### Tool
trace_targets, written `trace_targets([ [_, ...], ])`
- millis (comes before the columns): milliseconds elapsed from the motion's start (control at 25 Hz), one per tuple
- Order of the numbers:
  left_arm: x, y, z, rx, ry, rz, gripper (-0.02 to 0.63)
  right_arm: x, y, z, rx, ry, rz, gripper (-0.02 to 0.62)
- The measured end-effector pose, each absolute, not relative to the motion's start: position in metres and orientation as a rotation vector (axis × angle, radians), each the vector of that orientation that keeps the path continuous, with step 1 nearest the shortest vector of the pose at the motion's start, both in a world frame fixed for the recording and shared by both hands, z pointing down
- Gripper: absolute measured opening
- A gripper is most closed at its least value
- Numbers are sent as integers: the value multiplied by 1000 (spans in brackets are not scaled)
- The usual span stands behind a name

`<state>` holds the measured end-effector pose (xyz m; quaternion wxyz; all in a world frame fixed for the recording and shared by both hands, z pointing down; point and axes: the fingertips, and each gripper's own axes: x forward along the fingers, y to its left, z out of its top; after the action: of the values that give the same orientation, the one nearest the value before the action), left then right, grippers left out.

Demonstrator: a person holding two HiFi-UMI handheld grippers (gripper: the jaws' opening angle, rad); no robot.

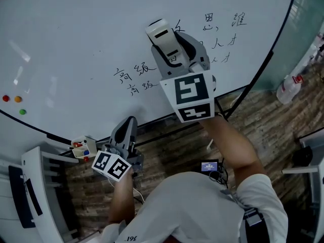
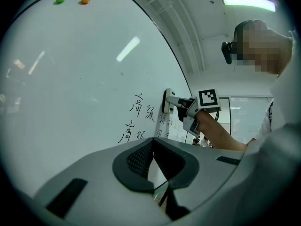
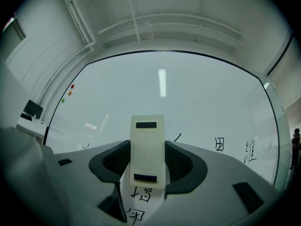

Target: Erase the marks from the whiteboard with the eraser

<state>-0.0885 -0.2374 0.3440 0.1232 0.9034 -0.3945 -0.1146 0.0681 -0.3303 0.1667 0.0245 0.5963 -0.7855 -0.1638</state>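
The whiteboard (image 1: 76,39) carries black handwritten marks in its middle (image 1: 134,75) and to the upper right (image 1: 223,22). My right gripper (image 1: 171,48) is shut on a white eraser (image 1: 162,34), whose face lies against the board amid the marks. In the right gripper view the eraser (image 3: 147,149) stands upright between the jaws, with marks to its right (image 3: 219,145) and below it (image 3: 141,194). My left gripper (image 1: 127,124) hangs low by the board's bottom edge, shut on nothing; its view shows the marks (image 2: 141,112) and the eraser (image 2: 167,101).
Red, orange and green magnets (image 1: 18,99) stick to the board's left side. A small holder with coloured bits (image 1: 83,147) sits at the board's lower edge. A white rack (image 1: 38,186) stands at the left and a spray bottle (image 1: 288,87) at the right.
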Motion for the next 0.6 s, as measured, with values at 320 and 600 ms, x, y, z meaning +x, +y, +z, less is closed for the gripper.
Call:
trace_targets([
  [320,-80,-243,346,2641,-1127,-331,6,81,-331,166,1863,-2423,-506,247],
  [600,-64,-244,345,2643,-1127,-335,6,83,-330,166,1816,-2462,-503,247],
])
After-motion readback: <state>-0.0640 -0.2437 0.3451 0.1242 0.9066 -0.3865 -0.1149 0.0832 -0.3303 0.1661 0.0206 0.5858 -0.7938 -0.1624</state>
